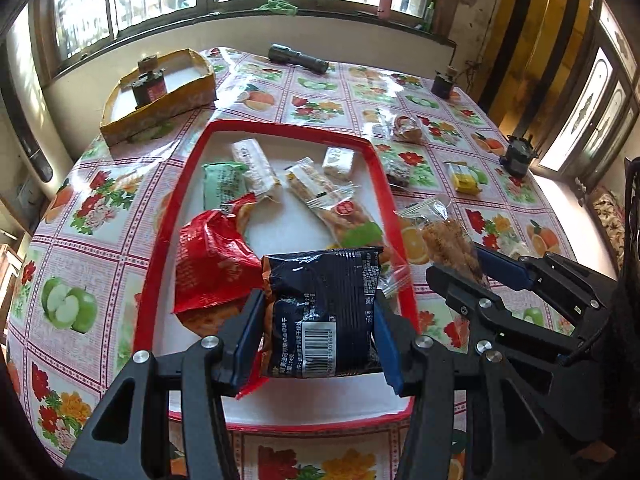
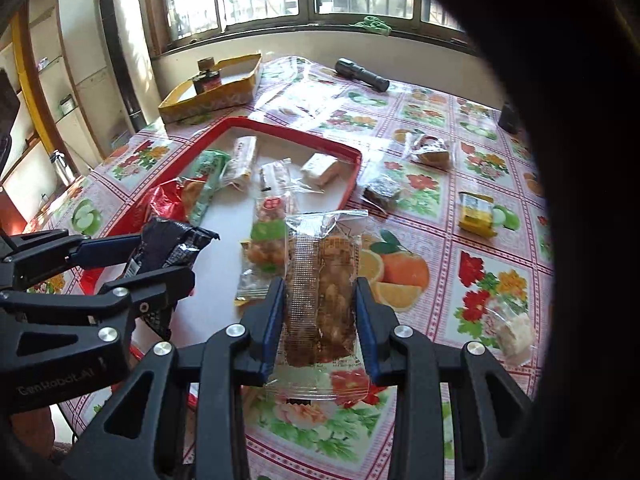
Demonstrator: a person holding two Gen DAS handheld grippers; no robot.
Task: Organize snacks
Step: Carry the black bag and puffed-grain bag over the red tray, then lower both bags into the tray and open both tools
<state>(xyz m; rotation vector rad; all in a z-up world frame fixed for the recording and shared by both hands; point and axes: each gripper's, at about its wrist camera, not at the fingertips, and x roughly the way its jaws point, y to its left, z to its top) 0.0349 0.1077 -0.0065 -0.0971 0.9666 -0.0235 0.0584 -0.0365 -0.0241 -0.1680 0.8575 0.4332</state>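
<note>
While both grippers hang above the red tray point(image 1: 280, 130), left gripper point(image 1: 316, 322) is clamped on a dark blue snack packet point(image 1: 324, 308) over the tray's near end. Right gripper point(image 2: 320, 320) is clamped on a clear-wrapped brown pastry point(image 2: 324, 304) above the tray's right edge. Yellow packet point(image 2: 476, 210) lies right of the tray on the tablecloth point(image 2: 500, 280).

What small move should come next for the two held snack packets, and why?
Probably lower both over the red tray and let go. The left gripper grips a dark packet, the right gripper a clear-wrapped brown snack, and other snacks already lie in that tray.
</note>
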